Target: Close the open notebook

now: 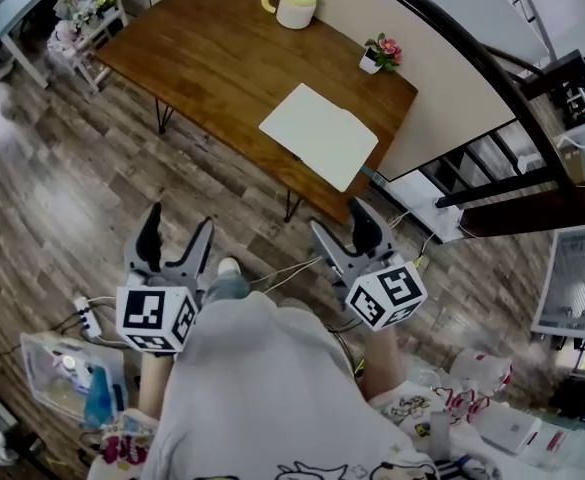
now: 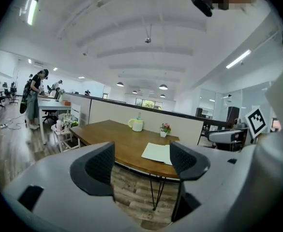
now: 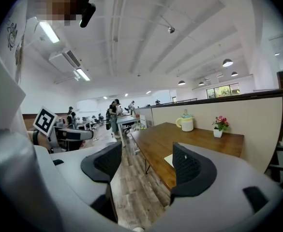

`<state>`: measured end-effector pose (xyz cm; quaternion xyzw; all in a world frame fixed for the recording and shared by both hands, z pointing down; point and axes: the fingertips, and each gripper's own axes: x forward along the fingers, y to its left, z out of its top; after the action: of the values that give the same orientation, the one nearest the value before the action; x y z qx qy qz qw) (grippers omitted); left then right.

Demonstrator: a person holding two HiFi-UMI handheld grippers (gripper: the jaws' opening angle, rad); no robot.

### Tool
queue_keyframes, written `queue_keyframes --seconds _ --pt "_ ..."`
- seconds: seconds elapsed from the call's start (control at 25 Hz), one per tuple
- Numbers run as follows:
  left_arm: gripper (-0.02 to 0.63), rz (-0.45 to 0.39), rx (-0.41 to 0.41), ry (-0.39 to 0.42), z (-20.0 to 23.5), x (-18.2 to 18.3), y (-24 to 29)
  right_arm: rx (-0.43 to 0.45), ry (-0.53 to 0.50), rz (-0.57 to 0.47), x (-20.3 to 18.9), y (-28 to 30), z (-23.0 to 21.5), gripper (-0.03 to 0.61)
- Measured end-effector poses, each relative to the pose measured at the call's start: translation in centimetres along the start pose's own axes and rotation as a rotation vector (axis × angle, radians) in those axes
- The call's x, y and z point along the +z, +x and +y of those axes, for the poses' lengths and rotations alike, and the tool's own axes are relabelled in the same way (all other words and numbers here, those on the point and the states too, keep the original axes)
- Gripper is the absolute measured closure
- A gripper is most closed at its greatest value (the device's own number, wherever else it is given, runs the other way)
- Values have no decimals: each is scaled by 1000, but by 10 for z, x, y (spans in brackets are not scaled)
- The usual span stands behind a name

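My left gripper (image 1: 179, 223) and right gripper (image 1: 340, 220) gape wide, both empty. A clumsy nudge could slide the notebook (image 1: 319, 135) off the table (image 1: 222, 58) at its near edge.

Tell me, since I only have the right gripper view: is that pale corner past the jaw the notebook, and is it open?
Observer: Yes. The head view shows the whole notebook lying open and flat near the table's near edge.
Operator: Is either hand-held gripper at it?
Observer: No. The left hand-held gripper and the right hand-held gripper both hang over the floor, short of the table.
Operator: And the left jaws?
Observer: Apart, with nothing between them.
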<state>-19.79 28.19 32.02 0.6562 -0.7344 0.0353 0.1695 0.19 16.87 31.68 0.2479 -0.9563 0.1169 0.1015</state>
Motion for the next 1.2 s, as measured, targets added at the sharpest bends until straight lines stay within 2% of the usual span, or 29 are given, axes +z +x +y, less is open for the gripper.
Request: queue_keyframes --seconds 0.28,0.72,0.84,1.2 --pt "279 44 -53 18 26 3 23 -92 60 5 0 19 -10 276" --pt "267 122 -121 1 25 -6 80 -193 123 61 -16 36 -55 270" --pt "268 130 -144 -10 22 -2 108 -217 137 57 -15 45 -77 270" --pt "268 159 -270 49 -13 33 234 -291 173 39 10 87 -167 270"
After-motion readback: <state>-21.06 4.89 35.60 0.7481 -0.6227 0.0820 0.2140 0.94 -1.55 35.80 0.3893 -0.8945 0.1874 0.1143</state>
